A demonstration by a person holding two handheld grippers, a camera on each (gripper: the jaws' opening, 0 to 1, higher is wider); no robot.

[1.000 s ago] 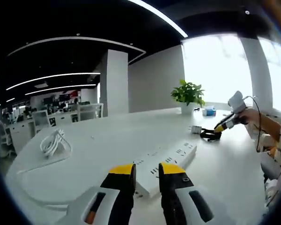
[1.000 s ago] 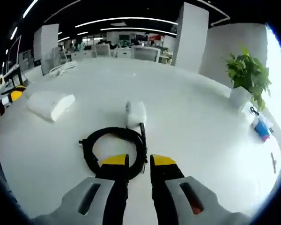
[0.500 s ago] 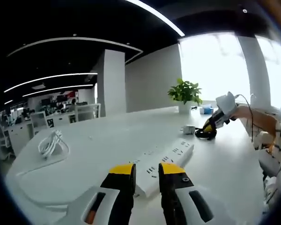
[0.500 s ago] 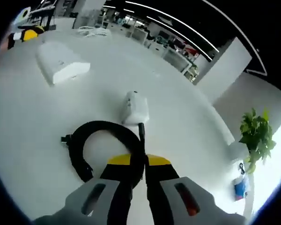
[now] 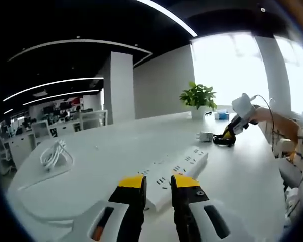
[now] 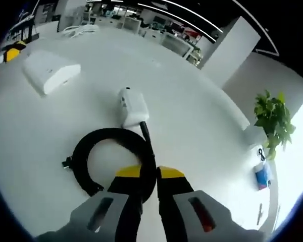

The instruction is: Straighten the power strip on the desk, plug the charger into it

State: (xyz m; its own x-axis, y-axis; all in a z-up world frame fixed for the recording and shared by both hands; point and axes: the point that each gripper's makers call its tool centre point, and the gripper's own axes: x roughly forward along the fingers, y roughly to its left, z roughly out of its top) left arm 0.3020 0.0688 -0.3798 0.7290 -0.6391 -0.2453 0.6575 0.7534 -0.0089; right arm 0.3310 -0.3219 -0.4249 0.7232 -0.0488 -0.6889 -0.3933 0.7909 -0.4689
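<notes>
My right tongs [image 6: 149, 177] pinch the charger's coiled black cable [image 6: 111, 156]; my left tongs [image 5: 158, 184] hover with jaws apart over the near end of the power strip [image 5: 177, 170].

The white charger brick [image 6: 131, 106] lies on the desk [image 6: 192, 116] at twelve o'clock from the coil. The strip runs toward one o'clock. A white cord bundle [image 5: 55, 154] sits at ten, a potted plant [image 5: 198, 98] far off at one.

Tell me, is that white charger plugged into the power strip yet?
No. The charger lies on the desk, apart from the power strip, its sockets empty.
</notes>
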